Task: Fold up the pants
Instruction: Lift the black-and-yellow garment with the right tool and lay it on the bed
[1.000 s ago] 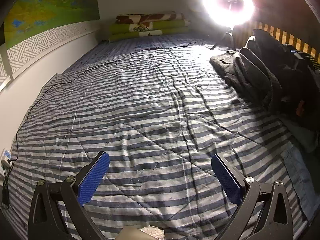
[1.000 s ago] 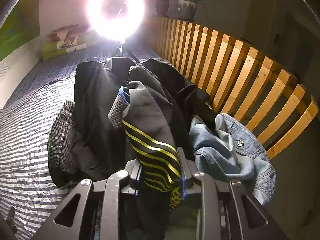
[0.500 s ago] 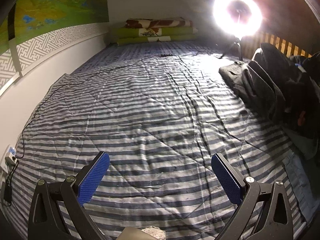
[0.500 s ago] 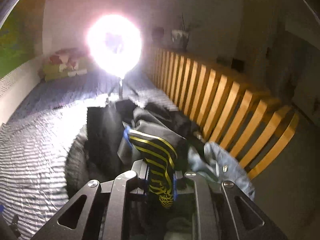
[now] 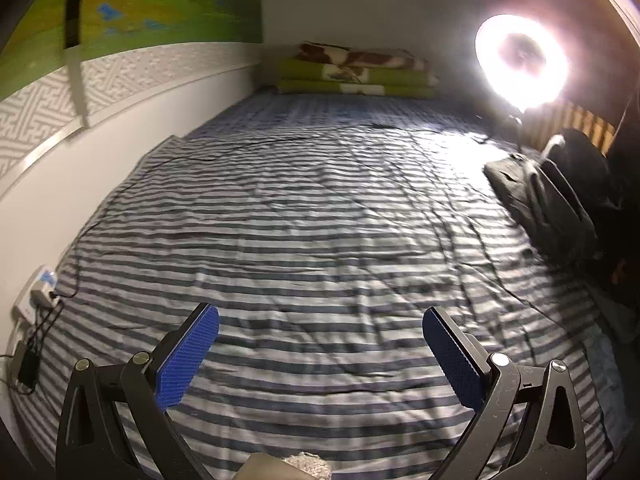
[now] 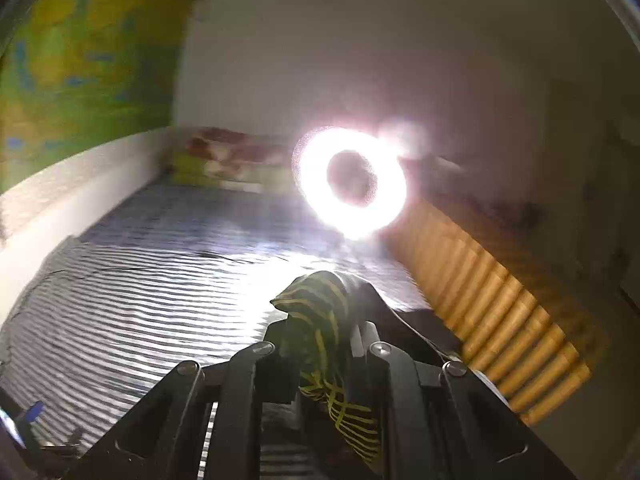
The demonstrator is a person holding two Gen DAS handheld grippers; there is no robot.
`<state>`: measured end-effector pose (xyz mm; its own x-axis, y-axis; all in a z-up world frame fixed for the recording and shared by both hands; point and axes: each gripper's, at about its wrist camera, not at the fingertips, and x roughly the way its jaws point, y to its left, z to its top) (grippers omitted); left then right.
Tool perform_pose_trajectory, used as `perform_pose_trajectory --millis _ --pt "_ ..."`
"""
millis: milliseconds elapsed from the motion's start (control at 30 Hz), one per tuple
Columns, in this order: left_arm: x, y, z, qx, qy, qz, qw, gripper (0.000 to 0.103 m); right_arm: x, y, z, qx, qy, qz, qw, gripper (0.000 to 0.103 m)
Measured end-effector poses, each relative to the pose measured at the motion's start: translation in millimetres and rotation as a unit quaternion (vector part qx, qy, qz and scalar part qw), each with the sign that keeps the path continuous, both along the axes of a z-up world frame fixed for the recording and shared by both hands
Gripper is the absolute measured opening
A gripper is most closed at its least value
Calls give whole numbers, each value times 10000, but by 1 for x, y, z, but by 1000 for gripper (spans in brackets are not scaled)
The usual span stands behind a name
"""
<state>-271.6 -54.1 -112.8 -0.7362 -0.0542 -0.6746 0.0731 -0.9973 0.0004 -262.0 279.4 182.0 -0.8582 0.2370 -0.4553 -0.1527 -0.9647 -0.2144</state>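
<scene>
The right gripper (image 6: pixel 320 332) is clamped on the pants (image 6: pixel 320 320) (dark, yellow lines) at the frame's bottom middle. The left gripper (image 5: pixel 320 326) is wide open and empty. This looks like the fetching step; next, spread them on the striped bed (image 5: pixel 300 220).

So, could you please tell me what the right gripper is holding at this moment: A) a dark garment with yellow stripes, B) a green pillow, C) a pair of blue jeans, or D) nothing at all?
A: in the right wrist view, the right gripper is shut on a dark garment with yellow stripes, lifted above the striped bedspread.
</scene>
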Motion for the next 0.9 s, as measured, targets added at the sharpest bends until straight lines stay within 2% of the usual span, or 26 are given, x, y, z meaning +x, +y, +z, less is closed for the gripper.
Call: perform_pose_trajectory --millis 167,333,567,700,800,900 --pt "11 -53 2 25 44 462 9989 103 -18 -94 13 5 63 891 9960 14" --pt "23 -112 -2 27 29 942 9955 103 -36 -187 17 -89 62 1766 9842 14" --pt "37 -190 7 320 131 1530 9876 103 -37 -276 11 -249 4 2540 9669 14" --pt "45 -206 10 144 190 1655 9859 103 -45 -283 -26 -375 -367 2595 9643 14" --pt "45 -208 9 179 146 1626 9864 103 -55 -266 -81 -401 -909 2362 9666 14" --pt "39 -197 4 124 34 1443 9895 103 -58 -239 -151 -251 -1612 2082 9644 18"
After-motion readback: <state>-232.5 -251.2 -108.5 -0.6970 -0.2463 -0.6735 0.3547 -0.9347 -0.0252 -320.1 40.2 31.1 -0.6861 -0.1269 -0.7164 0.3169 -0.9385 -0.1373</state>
